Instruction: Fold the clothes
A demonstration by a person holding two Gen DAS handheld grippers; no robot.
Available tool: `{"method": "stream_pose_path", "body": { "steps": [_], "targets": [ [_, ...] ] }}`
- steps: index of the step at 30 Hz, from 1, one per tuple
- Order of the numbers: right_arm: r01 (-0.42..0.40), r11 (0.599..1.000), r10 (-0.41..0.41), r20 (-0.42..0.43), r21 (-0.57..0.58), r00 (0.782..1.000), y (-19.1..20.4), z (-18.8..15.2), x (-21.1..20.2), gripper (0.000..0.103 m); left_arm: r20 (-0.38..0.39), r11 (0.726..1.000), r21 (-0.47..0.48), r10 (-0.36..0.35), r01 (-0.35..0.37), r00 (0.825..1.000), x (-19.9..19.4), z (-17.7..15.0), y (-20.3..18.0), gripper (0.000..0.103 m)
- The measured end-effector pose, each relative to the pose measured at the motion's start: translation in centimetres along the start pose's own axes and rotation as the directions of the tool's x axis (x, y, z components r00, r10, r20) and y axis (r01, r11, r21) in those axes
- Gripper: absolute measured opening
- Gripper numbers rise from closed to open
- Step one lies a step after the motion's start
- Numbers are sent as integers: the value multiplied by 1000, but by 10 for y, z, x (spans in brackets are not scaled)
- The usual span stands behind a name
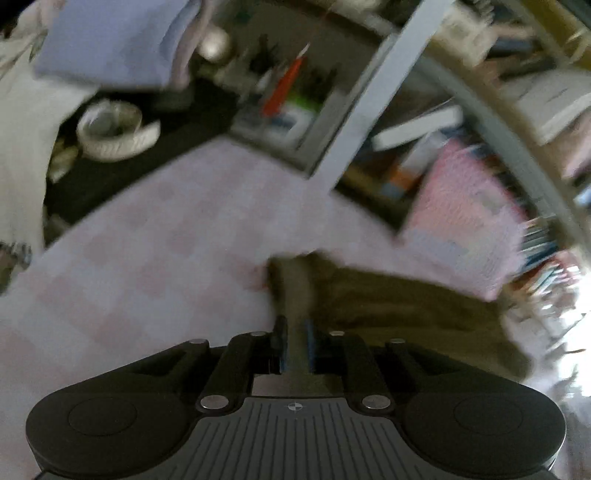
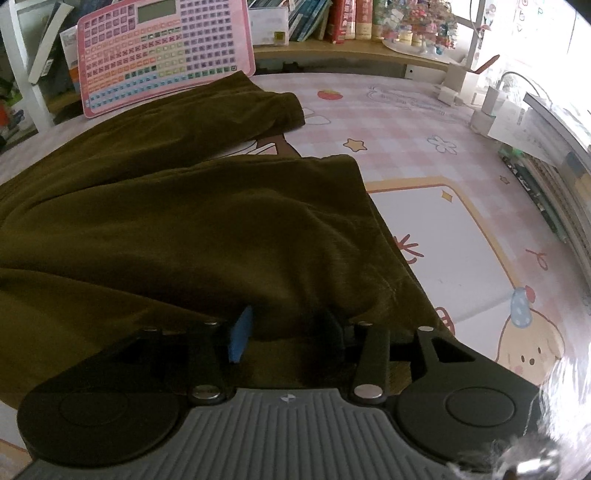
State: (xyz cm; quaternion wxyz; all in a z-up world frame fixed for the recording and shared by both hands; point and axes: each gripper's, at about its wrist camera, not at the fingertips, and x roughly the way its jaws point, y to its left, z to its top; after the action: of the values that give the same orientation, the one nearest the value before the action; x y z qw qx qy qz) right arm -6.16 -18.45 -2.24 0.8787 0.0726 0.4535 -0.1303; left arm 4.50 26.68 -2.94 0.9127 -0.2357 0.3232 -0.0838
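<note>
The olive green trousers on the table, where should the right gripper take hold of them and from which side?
Probably at the near hem edge of the closer leg of the olive green trousers, coming in low from the near side. That edge lies flat and free on the checked table mat, and the right gripper already stands open around the cloth there.

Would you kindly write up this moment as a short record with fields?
garment: olive-green trousers, spread on the table, two legs apart at the far end
surface: pink checked cartoon mat
left gripper: fingers nearly together, a strip of olive fabric between them; view motion-blurred
right gripper: open, fingers either side of the garment's near edge
background: pink keyboard toy leaning upright behind the trousers; books on a shelf
fold state: not yet folded
</note>
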Motion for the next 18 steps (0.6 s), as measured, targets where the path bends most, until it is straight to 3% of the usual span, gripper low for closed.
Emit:
{"method": "stream_pose_path", "body": {
  "steps": [3,6,9,11,18],
  "targets": [
    [0,1000,0,7,0,1000,0,-1,0,44,-21,983,10,-184,184,983,-21,-11,-13,12],
    [-1,1000,1,13,3,1000,0,-2,1,46,-95,971,-23,-240,239,966,-24,-34,-12,12],
    [2,1000,-2,20,3,1000,2,-2,1,48,-195,984,-53,-176,169,965,-8,-60,-2,7],
    [5,1000,-6,21,5,1000,3,-2,1,49,-216,991,-35,-130,125,968,-3,-73,6,5],
    [-15,1000,14,58,14,998,-8,20,1,50,-228,989,3,-146,151,963,-7,-70,15,5]
  ]
}}
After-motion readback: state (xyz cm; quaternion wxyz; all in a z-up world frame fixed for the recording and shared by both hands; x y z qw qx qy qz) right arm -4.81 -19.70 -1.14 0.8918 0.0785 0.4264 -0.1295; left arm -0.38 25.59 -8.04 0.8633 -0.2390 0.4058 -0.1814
